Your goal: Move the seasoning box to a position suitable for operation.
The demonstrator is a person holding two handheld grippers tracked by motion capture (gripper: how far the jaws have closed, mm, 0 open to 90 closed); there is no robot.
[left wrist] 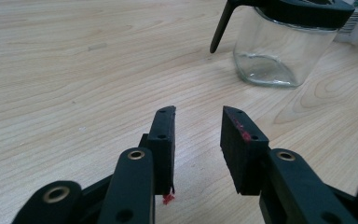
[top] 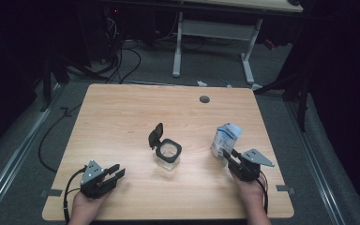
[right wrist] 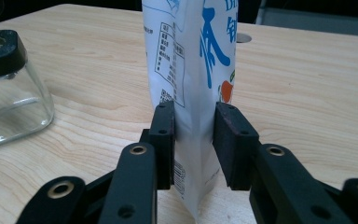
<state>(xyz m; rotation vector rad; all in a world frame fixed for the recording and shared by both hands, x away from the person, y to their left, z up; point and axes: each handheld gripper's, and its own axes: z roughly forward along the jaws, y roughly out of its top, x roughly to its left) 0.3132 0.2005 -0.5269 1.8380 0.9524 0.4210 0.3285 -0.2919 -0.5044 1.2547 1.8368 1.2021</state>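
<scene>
In the high view, a white and blue pouch (top: pixel 225 139) is seen standing upright at the right of the wooden table (top: pixel 122 122), and the right gripper (top: pixel 232 157) is placed against its lower part, at the lower right of the frame. In the right gripper view the pouch (right wrist: pixel 193 70) rises between the two black jaws, and both pads are pressed against its creased lower edge, so the pouch is held; its top is cut off by the upper border, and the printed text is only partly readable. The left gripper (top: pixel 116 172) is seen at the lower left of the high view, low over the table and well apart from the other things. In the left gripper view its jaws stand partly apart with nothing between them, and only bare wood is seen in the gap. A glass jar (top: pixel 168 155) with a black rim is found near the centre of the table, and its black lid (top: pixel 156 135) is tilted up at the upper left of the jar. In the left gripper view the jar (left wrist: pixel 279 51) is cut off at the upper right. In the right gripper view only a part of the jar (right wrist: pixel 9 93) is shown at the left border. It cannot be told if something is inside the jar.
</scene>
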